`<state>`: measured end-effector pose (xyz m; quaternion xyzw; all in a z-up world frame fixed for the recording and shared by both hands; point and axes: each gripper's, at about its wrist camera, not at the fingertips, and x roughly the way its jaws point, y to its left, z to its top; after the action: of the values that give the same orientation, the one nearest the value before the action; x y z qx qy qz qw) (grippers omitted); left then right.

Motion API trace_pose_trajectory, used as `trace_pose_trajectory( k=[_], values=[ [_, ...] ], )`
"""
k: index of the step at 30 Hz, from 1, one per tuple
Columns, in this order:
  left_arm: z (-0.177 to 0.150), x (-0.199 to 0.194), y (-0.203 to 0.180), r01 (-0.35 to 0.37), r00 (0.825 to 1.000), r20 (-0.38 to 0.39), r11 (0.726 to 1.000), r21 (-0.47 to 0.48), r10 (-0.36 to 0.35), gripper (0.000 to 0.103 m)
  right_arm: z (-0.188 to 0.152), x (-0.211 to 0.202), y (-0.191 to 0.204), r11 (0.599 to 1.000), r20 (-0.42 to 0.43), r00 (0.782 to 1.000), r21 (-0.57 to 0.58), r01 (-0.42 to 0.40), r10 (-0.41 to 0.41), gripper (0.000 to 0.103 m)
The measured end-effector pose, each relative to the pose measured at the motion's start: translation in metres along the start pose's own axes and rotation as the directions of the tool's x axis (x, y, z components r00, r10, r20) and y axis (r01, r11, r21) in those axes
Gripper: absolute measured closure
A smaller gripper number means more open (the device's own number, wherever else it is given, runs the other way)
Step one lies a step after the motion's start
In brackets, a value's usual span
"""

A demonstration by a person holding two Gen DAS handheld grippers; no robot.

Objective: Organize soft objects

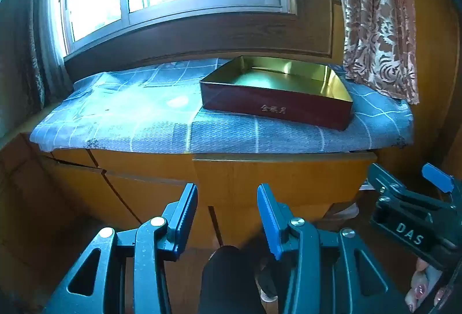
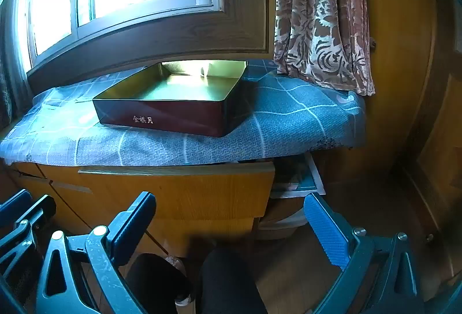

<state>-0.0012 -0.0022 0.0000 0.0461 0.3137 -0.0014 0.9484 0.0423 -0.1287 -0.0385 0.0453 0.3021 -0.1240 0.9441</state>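
A dark red tin box with a gold inside stands open and empty on a blue checked cloth. The cloth covers a wooden cabinet under the window. My left gripper hovers low in front of the cabinet, well short of the box; its jaws stand narrowly apart with nothing between them. My right gripper is beside it, open wide and empty. Each gripper shows at the edge of the other's view: the right gripper, the left gripper.
A patterned curtain hangs right of the box and touches the cloth. Books or magazines lie in a gap under the cabinet top. The person's dark trouser legs are below the grippers. Wooden walls close the right side.
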Motion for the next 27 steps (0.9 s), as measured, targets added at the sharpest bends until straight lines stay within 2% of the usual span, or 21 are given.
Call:
trace_pose_trajectory(
  k=[2,3,5,6,9,27],
  values=[
    [-0.001,0.005,-0.003,-0.003,1.000,-0.024,1.000,-0.012,0.002,0.060,0.001,0.002,-0.001,1.000,-0.006,1.000,0.005,-0.004,0.004,0.000],
    [0.001,0.008,0.004,0.028,0.999,-0.044,0.998,-0.051,-0.030,0.060,0.003,0.003,-0.002,1.000,-0.010,1.000,0.006,-0.006,0.006,0.000],
    [-0.001,0.009,0.009,0.045,0.998,-0.037,0.996,-0.078,-0.048,0.060,0.007,0.005,-0.004,1.000,-0.015,1.000,0.003,-0.007,0.007,0.000],
    [0.001,0.013,0.008,0.041,0.998,-0.051,0.997,-0.072,-0.045,0.060,0.001,0.003,-0.003,1.000,0.017,1.000,-0.011,0.004,-0.004,0.000],
    [0.001,0.008,0.007,0.034,0.999,-0.034,0.998,-0.056,-0.036,0.060,-0.001,0.002,0.000,1.000,0.023,1.000,-0.011,0.005,-0.005,0.000],
    [0.001,0.007,0.000,0.045,0.998,-0.034,0.999,-0.028,-0.046,0.060,-0.001,0.005,0.003,1.000,-0.012,1.000,-0.009,-0.015,0.015,0.000]
  ],
)
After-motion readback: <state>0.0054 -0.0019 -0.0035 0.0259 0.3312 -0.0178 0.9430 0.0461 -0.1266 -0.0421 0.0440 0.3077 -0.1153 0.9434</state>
